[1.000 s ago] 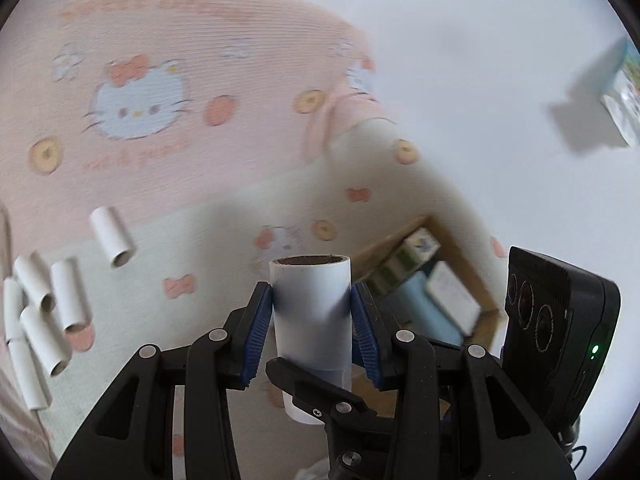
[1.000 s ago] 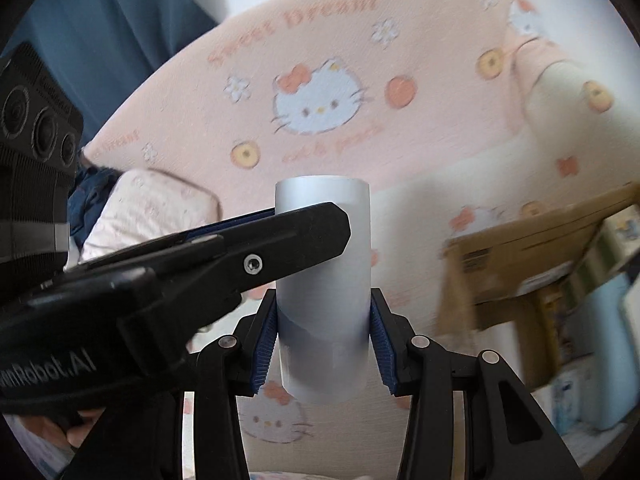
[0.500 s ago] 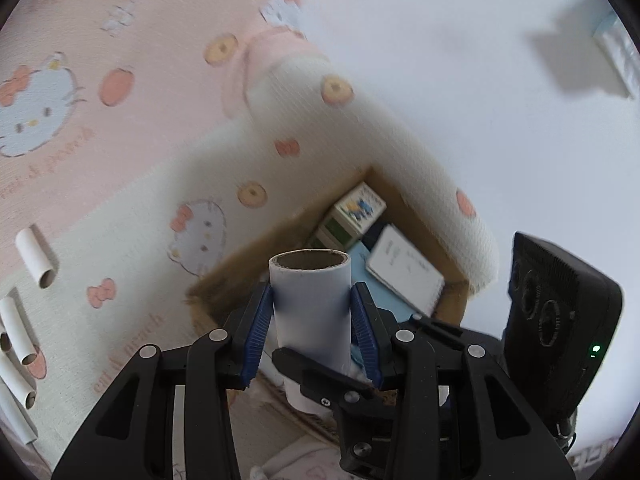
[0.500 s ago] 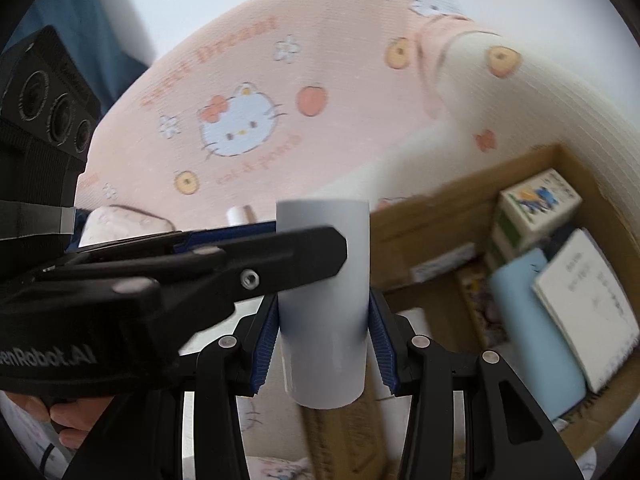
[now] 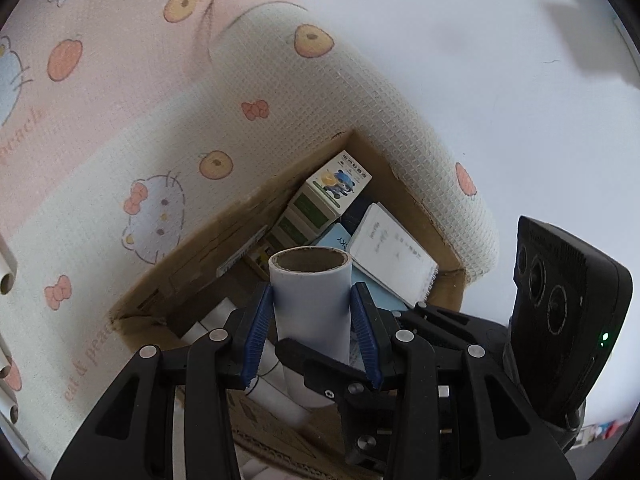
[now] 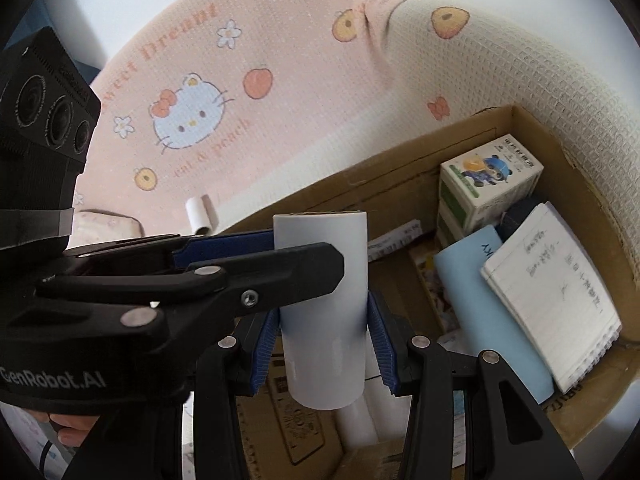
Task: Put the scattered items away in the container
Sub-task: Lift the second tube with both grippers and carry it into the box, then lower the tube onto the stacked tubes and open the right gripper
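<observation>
The pink-and-cream cartoon-cat blanket [image 5: 120,128] fills the background, and pressed up against its rolled edge sits the open cardboard box [image 6: 404,168]. Inside the box: a pale blue book [image 6: 492,312], a lined notebook [image 6: 556,300] leaning on it, small green-and-white cartons [image 6: 488,184] stacked in the far corner, and white tubes [image 5: 276,388] lying on the bottom nearest the cameras.

Both hands hover over that box. The left gripper [image 5: 312,320] has its blue fingers clenched on a white cardboard tube [image 5: 310,304], held upright with the brown open end up (you can see right into the core). The right gripper [image 6: 322,336] is clamped on a second white tube [image 6: 322,312], also upright, with the left tool crossing just in front of it. More loose tubes [image 5: 7,268] lie on the blanket at the left edge, and another [image 6: 199,210] beyond the box.
</observation>
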Demonstrator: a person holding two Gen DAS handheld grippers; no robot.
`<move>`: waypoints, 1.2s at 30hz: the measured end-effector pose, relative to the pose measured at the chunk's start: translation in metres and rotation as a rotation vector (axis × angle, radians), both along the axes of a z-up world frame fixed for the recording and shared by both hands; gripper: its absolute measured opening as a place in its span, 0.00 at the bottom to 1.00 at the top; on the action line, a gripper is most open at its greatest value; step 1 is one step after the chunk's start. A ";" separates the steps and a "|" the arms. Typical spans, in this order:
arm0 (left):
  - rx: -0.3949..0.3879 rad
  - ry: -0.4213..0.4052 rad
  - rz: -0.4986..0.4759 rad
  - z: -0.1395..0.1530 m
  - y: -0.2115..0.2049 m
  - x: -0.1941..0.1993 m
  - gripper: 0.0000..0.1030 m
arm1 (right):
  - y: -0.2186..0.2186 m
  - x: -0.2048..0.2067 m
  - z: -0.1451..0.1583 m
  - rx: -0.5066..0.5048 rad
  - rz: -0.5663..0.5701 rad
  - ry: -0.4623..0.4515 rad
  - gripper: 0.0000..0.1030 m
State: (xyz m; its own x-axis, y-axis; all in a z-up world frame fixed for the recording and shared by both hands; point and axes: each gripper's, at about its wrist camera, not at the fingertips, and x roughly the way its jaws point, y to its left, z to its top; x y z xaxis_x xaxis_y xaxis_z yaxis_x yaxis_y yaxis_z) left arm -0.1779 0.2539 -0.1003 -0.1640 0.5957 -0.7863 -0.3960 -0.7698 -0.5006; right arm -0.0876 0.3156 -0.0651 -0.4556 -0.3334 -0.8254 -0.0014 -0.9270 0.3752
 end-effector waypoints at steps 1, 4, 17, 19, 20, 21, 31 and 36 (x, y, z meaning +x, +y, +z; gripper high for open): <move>0.005 -0.006 -0.004 -0.002 0.000 -0.002 0.43 | 0.000 -0.001 -0.001 0.010 0.002 0.000 0.40; 0.007 -0.019 -0.023 -0.007 0.002 -0.005 0.43 | 0.000 -0.005 -0.005 0.033 0.011 -0.009 0.40; -0.029 -0.032 -0.065 -0.030 -0.001 -0.012 0.42 | -0.004 -0.031 -0.048 0.089 0.032 -0.166 0.40; -0.031 -0.014 -0.049 -0.027 -0.007 -0.016 0.43 | -0.004 -0.036 -0.058 0.084 0.038 -0.195 0.40; -0.035 -0.007 -0.039 -0.026 -0.011 -0.018 0.43 | -0.004 -0.038 -0.063 0.091 0.043 -0.207 0.40; -0.034 -0.003 -0.029 -0.026 -0.015 -0.020 0.43 | -0.005 -0.040 -0.067 0.106 0.048 -0.223 0.40; -0.055 -0.008 0.022 -0.032 -0.051 -0.032 0.11 | -0.027 -0.065 -0.112 0.321 0.163 -0.371 0.40; -0.048 -0.002 0.040 -0.030 -0.064 -0.030 0.11 | -0.045 -0.072 -0.132 0.486 0.235 -0.441 0.40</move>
State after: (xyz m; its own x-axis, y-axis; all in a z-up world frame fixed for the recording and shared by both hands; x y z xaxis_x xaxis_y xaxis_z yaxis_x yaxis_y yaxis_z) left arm -0.2081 0.1895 -0.1303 -0.1851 0.5500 -0.8144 -0.3631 -0.8083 -0.4634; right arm -0.1596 0.2709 -0.1968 -0.0044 0.0723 -0.9974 0.1631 -0.9840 -0.0720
